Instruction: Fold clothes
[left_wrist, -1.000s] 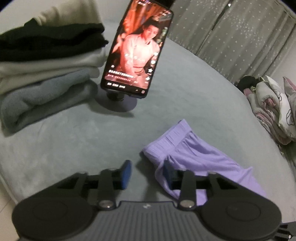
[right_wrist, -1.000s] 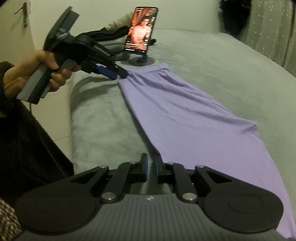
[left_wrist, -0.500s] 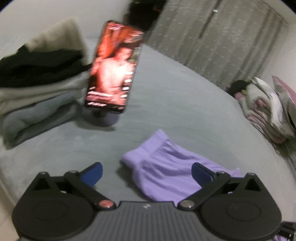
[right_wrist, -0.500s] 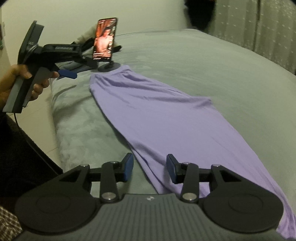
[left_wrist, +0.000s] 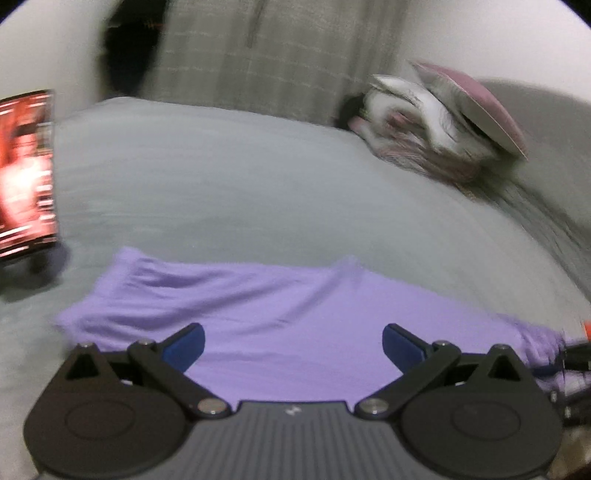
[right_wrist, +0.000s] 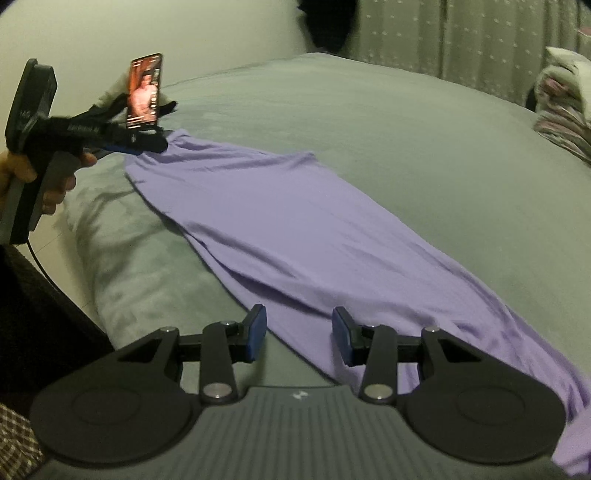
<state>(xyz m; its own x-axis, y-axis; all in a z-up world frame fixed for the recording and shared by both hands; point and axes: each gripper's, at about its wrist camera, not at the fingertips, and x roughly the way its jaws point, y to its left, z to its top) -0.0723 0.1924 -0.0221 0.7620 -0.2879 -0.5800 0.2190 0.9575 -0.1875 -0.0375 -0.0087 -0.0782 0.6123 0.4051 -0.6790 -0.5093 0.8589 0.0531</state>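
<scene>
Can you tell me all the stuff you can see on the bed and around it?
garment: one, purple, spread long and flat on the bed, not folded.
bed: one, grey-green cover, under everything.
phone: one, screen lit, upright on a stand near the garment's far end.
folded clothes: a pile, pale and dark, mostly hidden behind the phone.
bedding: one heap, white and pink, at the bed's far side.
curtain: grey, dotted, behind the bed.
left tool: black, blue pads, open, nothing between them, above the garment.
right tool: black, blue pads, open, over the garment's near edge.
hand: one, holding the left tool.
</scene>
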